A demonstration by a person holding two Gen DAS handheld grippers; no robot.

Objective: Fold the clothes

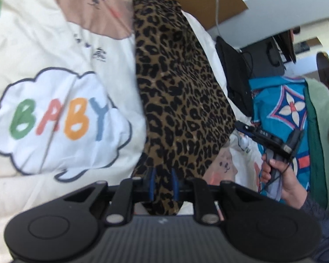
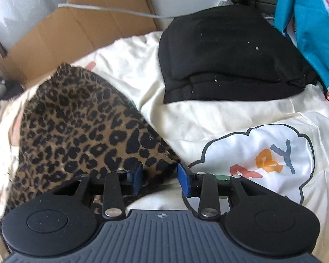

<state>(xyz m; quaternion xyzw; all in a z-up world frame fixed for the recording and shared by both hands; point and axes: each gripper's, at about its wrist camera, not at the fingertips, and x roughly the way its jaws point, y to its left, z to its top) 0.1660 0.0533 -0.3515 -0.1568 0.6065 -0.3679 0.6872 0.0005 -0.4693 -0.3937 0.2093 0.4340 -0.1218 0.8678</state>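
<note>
Now the left tool (image 1: 163, 186) pinches the leopard-print garment (image 1: 177, 92) — the right tool (image 2: 159, 178) stands parted, cloth between its pads, ungripped — over the cream quilt (image 2: 186, 118).

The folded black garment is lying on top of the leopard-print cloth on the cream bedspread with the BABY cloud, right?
Not quite. The folded black garment lies on the cream bedspread with the BABY cloud, beside the leopard-print cloth and apart from it, not on top of it. The right wrist view shows bare bedspread between the two.
</note>
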